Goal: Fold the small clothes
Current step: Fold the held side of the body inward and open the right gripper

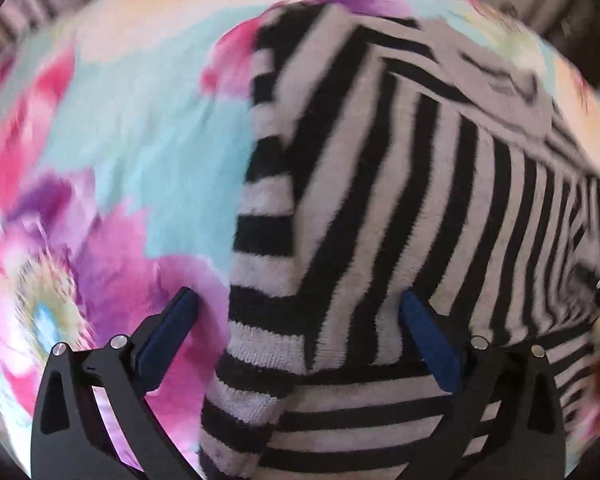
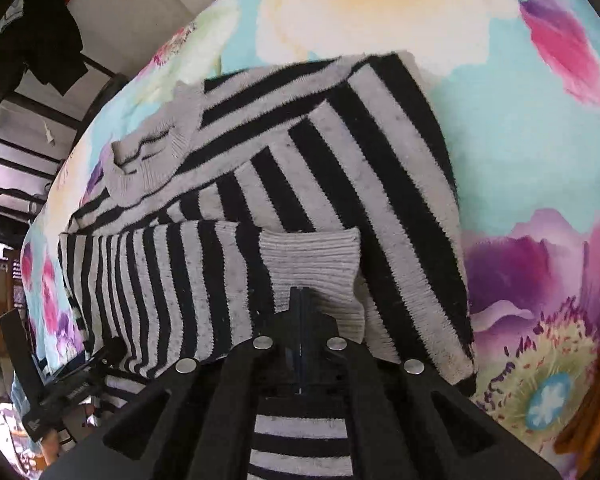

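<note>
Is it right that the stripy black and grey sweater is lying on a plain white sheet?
Not quite. The stripy sweater is black and grey, but the sheet beneath it is not plain white: it is turquoise with big pink, purple and yellow flowers. The right wrist view shows this clearly.

Floral bedspread (image 2: 520, 152) in turquoise, pink, purple, cream, dark clothing (image 2: 56, 40) hanging beside a black metal rack (image 2: 32, 120)
</note>
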`<act>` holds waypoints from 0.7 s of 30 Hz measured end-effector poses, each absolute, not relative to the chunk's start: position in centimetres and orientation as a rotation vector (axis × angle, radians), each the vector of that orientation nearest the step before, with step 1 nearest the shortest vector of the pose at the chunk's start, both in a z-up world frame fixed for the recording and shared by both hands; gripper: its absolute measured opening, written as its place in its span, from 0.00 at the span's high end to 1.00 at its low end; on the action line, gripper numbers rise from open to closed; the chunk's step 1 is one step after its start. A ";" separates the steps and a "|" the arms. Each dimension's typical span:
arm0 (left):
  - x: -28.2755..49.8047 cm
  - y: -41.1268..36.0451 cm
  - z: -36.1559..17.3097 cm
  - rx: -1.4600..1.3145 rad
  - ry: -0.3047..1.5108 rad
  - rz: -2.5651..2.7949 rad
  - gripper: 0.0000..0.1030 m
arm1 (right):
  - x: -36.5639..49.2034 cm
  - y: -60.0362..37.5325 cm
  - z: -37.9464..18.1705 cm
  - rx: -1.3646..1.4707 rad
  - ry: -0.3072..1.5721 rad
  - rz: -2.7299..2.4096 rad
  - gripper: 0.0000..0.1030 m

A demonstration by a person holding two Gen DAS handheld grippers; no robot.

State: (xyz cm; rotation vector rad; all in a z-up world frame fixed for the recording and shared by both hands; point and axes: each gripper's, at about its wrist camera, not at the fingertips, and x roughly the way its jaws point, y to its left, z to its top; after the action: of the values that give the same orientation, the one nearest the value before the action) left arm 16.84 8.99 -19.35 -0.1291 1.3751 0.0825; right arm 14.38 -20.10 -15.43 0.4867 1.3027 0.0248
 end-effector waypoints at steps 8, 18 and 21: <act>16.9 7.4 -14.3 -0.031 1.165 0.034 0.06 | 14.2 -17.7 -13.3 0.435 1.228 0.092 0.95; 20.9 13.1 -18.0 -0.228 1.260 0.101 0.06 | 14.7 -18.9 -14.8 0.440 1.262 0.013 0.95; 20.9 14.1 -15.4 -0.258 1.159 0.090 0.06 | 14.8 -17.5 -13.9 0.391 1.232 0.037 0.95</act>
State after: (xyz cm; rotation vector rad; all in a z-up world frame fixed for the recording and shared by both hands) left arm 20.87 14.11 -15.35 -0.2576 1.1595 0.0900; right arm 14.75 -17.54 -13.92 0.3908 1.2318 0.0373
